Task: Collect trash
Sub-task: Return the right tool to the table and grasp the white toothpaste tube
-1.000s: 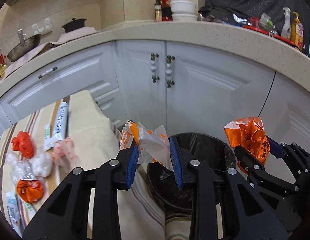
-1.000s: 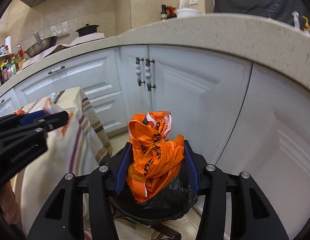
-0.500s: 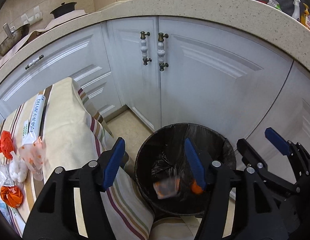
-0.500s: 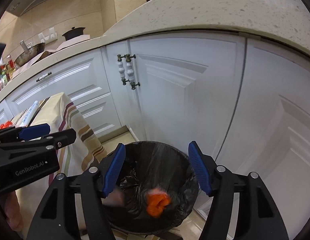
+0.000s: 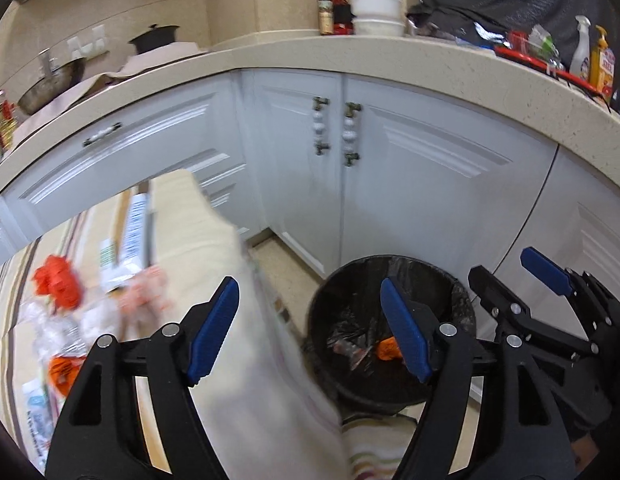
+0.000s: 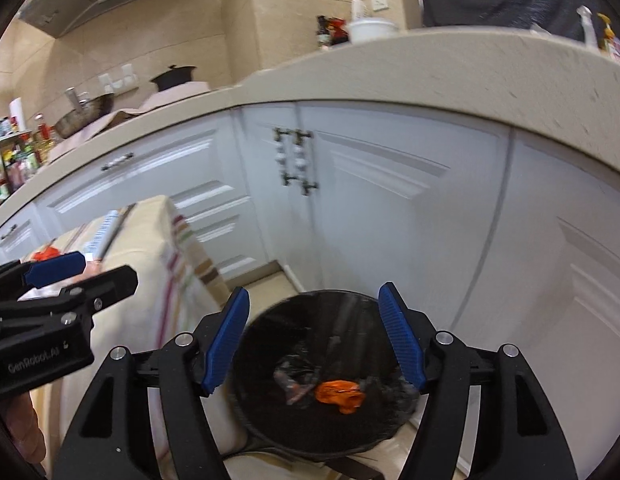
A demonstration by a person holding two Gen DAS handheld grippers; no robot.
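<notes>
Left wrist view: your left gripper hangs with its two blue pads spread wide and nothing between them, straddling the edge of the striped tablecloth and the black bin. One bin stands on the floor against the white cabinets; inside its black liner lie one orange wrapper and one clear crumpled wrapper beside it. On the cloth to the left, several blurred pieces of trash remain: one red-orange bag, one orange bag nearer the camera, one long white packet, and clear plastic bits you cannot count for the blur. Your right gripper shows at the right edge, jaws apart and empty, just beside the bin.

Right wrist view: your right gripper is likewise spread, holding nothing, directly above the one bin. One orange wrapper rests at the bottom with the clear wrapper touching its left side. Your left gripper enters from the left above the tablecloth, its fingers apart.
</notes>
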